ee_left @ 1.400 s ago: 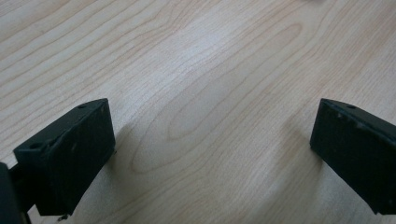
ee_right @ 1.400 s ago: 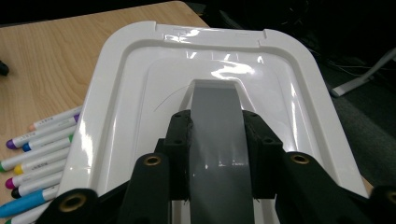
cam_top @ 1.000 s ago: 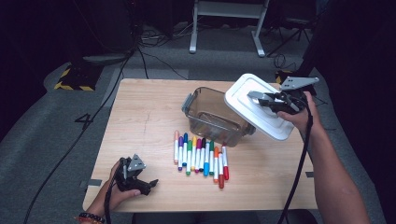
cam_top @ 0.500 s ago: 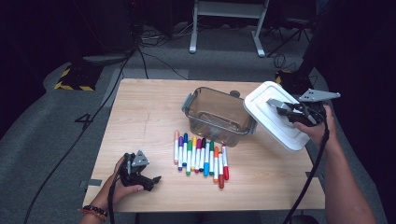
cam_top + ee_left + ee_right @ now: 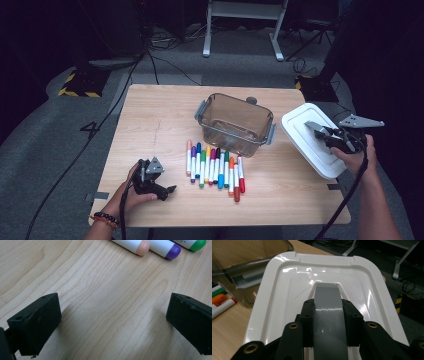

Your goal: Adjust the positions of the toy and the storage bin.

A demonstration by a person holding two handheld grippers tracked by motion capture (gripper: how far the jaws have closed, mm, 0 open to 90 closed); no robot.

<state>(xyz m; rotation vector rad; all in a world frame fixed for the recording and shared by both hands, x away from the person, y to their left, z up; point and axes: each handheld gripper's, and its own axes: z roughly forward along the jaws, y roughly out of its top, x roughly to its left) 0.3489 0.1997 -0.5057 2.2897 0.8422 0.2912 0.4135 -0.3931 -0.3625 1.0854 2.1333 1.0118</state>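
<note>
Left claw [image 5: 110, 325]: two black jaws stand wide apart, nothing between them, bare wood below.
Surface [image 5: 100, 302]: pale wood grain, each jaw casting a soft shadow on it.
Marker tips: a peach cap [image 5: 142, 247], a purple cap [image 5: 173, 252] and a green cap [image 5: 198, 244] lie side by side beyond the jaws.

both grippers are black. the left gripper [image 5: 161, 190] carries a small grey three-cornered plate on top, and its blocky matte jaws have small screw holes. the right gripper [image 5: 325, 134] bears a larger grey plate, brass-coloured rivets on its arms and a trailing black cable. the left wrist wears a dark beaded bracelet [image 5: 104, 219].
</note>
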